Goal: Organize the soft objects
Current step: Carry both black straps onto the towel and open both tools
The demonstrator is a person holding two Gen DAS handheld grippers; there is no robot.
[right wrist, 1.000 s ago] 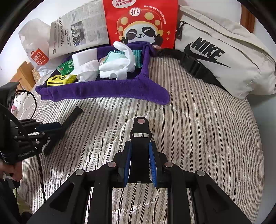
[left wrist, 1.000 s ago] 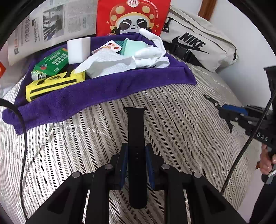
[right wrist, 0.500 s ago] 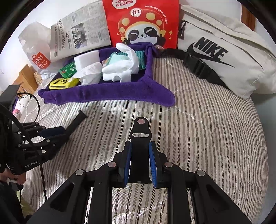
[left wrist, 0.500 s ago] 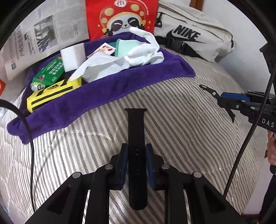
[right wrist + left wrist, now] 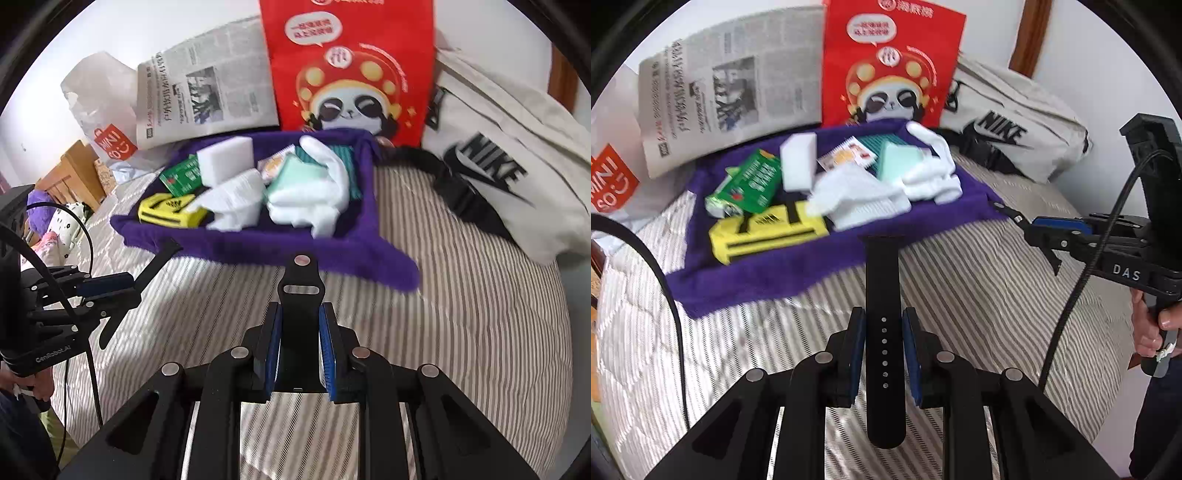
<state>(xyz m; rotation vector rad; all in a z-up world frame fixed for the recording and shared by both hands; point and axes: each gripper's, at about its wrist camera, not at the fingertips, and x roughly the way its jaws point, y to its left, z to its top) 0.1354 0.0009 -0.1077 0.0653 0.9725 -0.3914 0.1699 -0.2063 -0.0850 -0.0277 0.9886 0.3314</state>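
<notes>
Purple towel (image 5: 820, 258) at 12 o'clock already carries gloves, sponge and packets. Your left gripper (image 5: 883, 354) pinches the holed strap half (image 5: 882, 295); your right gripper (image 5: 300, 345) pinches the buckle half (image 5: 301, 291), apparently both undelivered.

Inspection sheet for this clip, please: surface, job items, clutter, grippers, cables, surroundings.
Surface: striped quilt on a bed.
Job's things: purple towel carrying white glove, white sponge, yellow strap, green packet.
Clutter: newspaper, red panda bag, Nike bag.
Grippers: left gripper shut on holed watch strap; right gripper shut on buckle strap.
Cables: black cable.
Surroundings: white wall.
</notes>
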